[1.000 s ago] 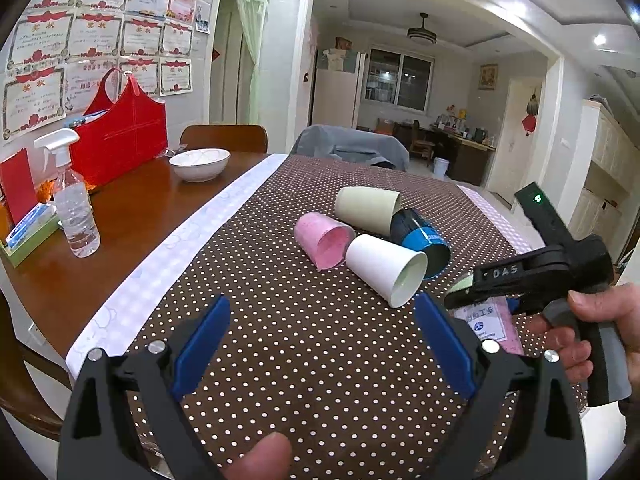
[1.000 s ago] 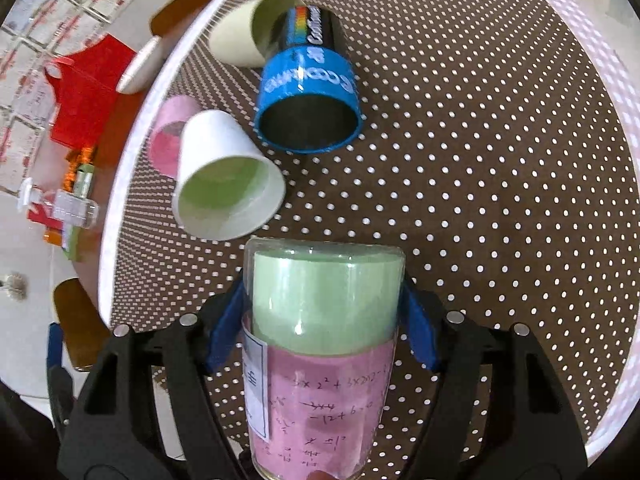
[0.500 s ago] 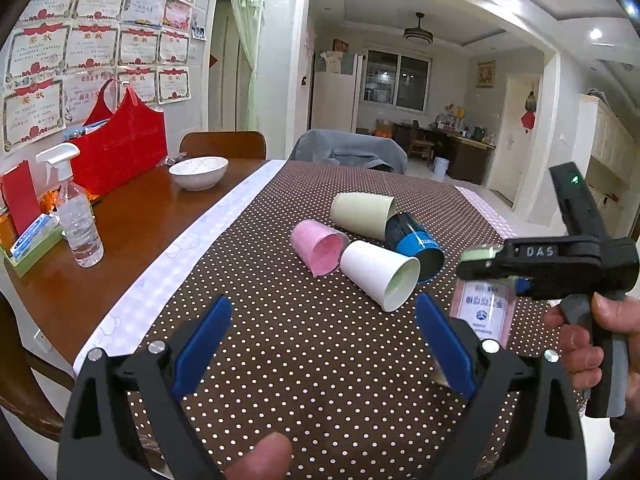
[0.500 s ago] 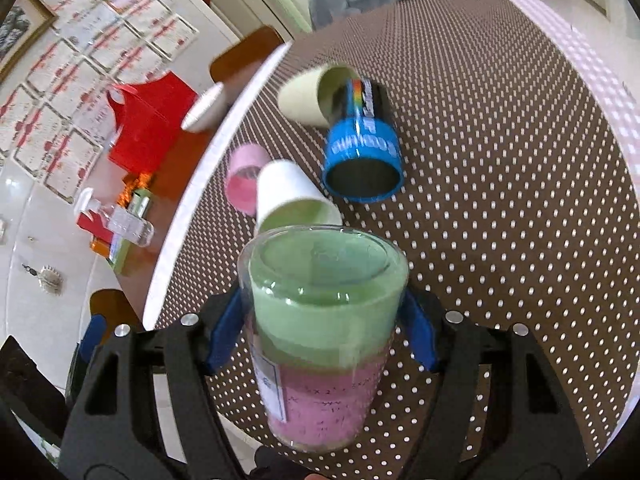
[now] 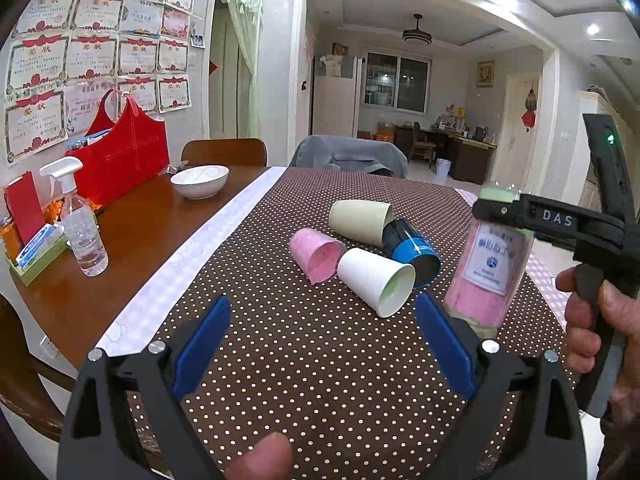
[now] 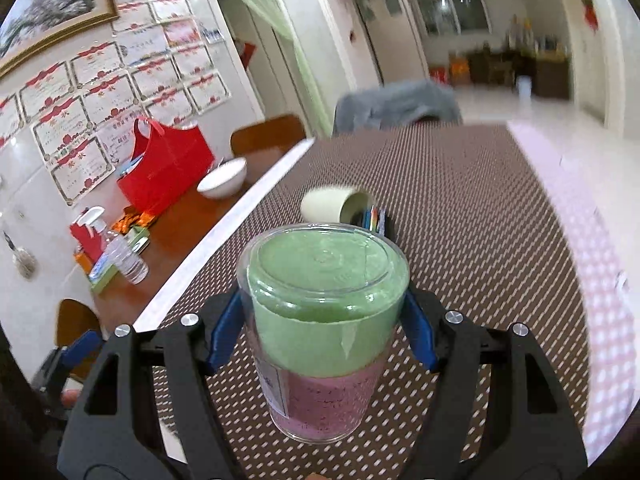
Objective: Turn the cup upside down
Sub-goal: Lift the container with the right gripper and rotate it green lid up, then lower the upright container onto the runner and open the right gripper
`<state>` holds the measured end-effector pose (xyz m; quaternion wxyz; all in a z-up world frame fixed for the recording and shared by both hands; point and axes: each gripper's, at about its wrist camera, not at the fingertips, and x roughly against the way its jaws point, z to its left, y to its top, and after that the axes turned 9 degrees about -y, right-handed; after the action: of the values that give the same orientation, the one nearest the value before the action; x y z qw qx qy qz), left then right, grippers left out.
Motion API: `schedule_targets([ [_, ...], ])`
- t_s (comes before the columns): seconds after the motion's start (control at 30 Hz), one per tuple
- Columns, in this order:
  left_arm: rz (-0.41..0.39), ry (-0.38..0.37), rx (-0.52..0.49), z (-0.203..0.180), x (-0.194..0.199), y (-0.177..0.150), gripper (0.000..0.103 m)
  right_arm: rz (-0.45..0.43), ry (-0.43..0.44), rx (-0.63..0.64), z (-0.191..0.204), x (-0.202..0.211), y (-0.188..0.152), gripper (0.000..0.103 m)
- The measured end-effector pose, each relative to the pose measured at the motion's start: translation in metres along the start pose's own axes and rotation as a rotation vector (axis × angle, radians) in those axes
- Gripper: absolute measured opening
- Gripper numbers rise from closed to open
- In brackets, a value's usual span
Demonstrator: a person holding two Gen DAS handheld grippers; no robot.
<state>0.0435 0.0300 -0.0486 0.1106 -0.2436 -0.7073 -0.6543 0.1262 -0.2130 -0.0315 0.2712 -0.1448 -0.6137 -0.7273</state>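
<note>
My right gripper [image 6: 322,334] is shut on a clear plastic cup [image 6: 320,320] with green and pink paper inside. The cup stands nearly upright with its closed green end up and its wider pink end down, at or just above the dotted tablecloth [image 6: 480,208]. In the left wrist view the same cup [image 5: 490,264] hangs in the right gripper [image 5: 500,216] at the right. My left gripper [image 5: 324,344] is open and empty, low over the near cloth.
Several cups lie on their sides mid-table: pink [image 5: 314,254], white [image 5: 376,280], pale green [image 5: 360,220], blue [image 5: 412,250]. On the bare wood at left are a white bowl [image 5: 200,180], a spray bottle [image 5: 80,228] and a red bag [image 5: 124,160].
The right gripper has swung the clear cup from lying flat to nearly upright with the green closed end on top, and lowered it toward the cloth. The left gripper stayed open and still.
</note>
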Motion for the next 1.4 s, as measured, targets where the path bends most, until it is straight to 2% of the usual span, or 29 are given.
schedule_targets([
  [0.37, 0.016, -0.005, -0.009, -0.007, -0.003, 0.000, 0.092, -0.079, -0.105, 0.086, 0.008, -0.023, -0.015, 0.068],
  [0.6, 0.023, -0.002, -0.008, -0.008, -0.004, -0.001, 0.092, -0.093, -0.115, 0.139, 0.018, -0.035, -0.020, 0.068],
  [1.17, 0.026, 0.002, -0.002, -0.004, -0.005, 0.000, 0.092, -0.063, -0.098, 0.188, 0.025, -0.052, -0.045, 0.069],
  [1.2, 0.026, 0.002, -0.003, -0.004, -0.005, -0.001, 0.092, -0.056, -0.097, 0.184, 0.025, -0.052, -0.045, 0.071],
  [1.27, 0.025, 0.003, -0.004, -0.004, -0.005, -0.001, 0.092, -0.040, -0.083, 0.170, 0.023, -0.051, -0.044, 0.092],
  [1.4, 0.024, 0.001, -0.004, -0.003, -0.005, -0.002, 0.092, -0.034, -0.091, 0.163, 0.021, -0.048, -0.044, 0.097],
])
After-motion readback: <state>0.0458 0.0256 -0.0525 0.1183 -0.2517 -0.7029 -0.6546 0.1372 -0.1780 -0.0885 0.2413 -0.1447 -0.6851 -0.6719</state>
